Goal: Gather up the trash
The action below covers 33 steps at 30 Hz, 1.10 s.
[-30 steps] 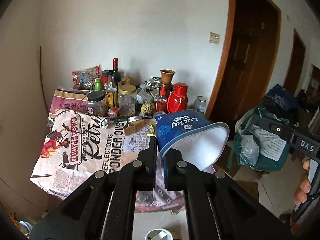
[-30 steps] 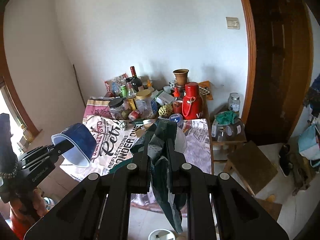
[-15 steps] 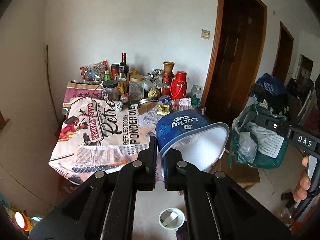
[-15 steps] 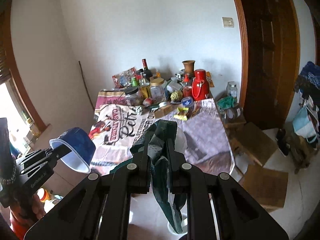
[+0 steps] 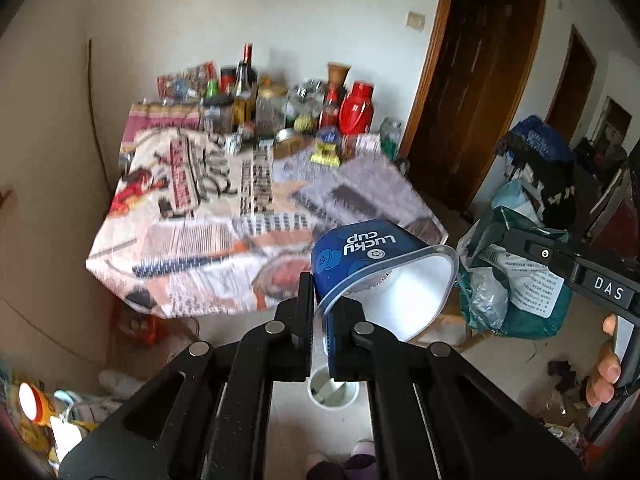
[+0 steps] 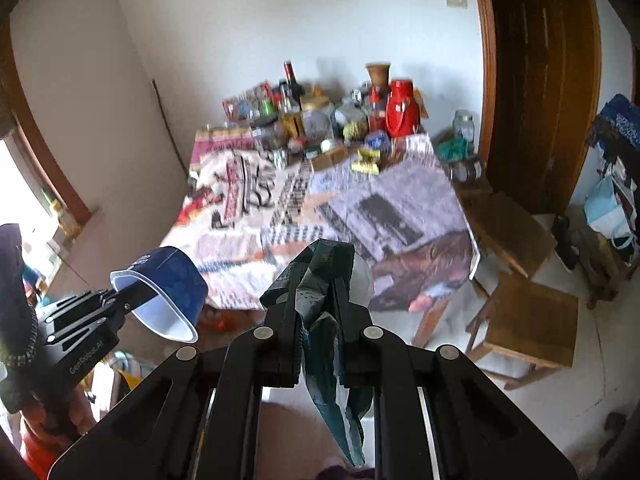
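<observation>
**Backed off from table, both hands loaded**

You've pulled away from the table (image 5: pixel 168 240); it sits farther off than a second ago and a white bin (image 5: pixel 333 392) now shows on the floor below. Likely the drop is next.

Count:
- 1 blue cup (image 5: pixel 360 252), rim pinched in left hand-held gripper (image 5: pixel 319 320)
- 1 green bag (image 6: pixel 320 312), pinched in right hand-held gripper (image 6: pixel 320 276)
- 1 bin

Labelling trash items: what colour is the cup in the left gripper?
Dark blue outside with white "Lucky cup" lettering, white inside: cup. Clearest in the left wrist view.
</observation>
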Tool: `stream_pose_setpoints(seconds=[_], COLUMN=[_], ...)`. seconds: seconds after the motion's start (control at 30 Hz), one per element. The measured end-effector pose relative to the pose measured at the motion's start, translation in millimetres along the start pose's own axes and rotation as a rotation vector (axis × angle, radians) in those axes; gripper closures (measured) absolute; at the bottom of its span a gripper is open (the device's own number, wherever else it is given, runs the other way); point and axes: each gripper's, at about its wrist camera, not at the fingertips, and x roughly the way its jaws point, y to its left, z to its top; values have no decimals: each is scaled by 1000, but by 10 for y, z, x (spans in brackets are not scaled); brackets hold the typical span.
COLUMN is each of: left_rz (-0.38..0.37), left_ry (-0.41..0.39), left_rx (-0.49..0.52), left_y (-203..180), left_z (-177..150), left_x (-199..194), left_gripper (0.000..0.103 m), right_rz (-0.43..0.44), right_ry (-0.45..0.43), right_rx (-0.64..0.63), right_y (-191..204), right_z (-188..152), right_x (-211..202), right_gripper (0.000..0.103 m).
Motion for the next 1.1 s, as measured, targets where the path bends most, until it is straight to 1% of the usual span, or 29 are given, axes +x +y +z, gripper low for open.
stream_pose_setpoints(seconds=[0.07,0.2,0.33,0.47,0.73,0.83,0.93,1.0,1.1], left_rz=[9,26,49,51,56,66,68,74,82], left_ry=[33,125,211,278,433,474,523,547,576], left_rx=[-19,-52,-60,-99,-143,-147,-167,-175,-195], left_y=[-1,-23,-111,-154,-116,-51,50,102,193], left_z=[-93,-336,-608,-886,-1628,-1869,-2192,-2364,-2616], left_x=[114,473,907,1345,2440,2778,3165,3353,3622], left_gripper=[99,99,99,99,99,99,99,99,99], right_rz=[-2,-7,3,14,15,12,6,5,30], right_ry=[37,106,173,253,414,471,517,539,570], right_rx=[-19,-49,-37,-19,-26,-32,-34,-27,1], right_y=[-51,-216,-405,-620,-984,-1105,-1195,-1240,-1316], right_z=[-60,-207,-391,-632,-1283,-1557,-1837,-1994,-2219], right_x=[121,398,702,1102,2072,2488,2890,3124,3438], right_gripper=[92,92,92,92,92,92,92,92,90])
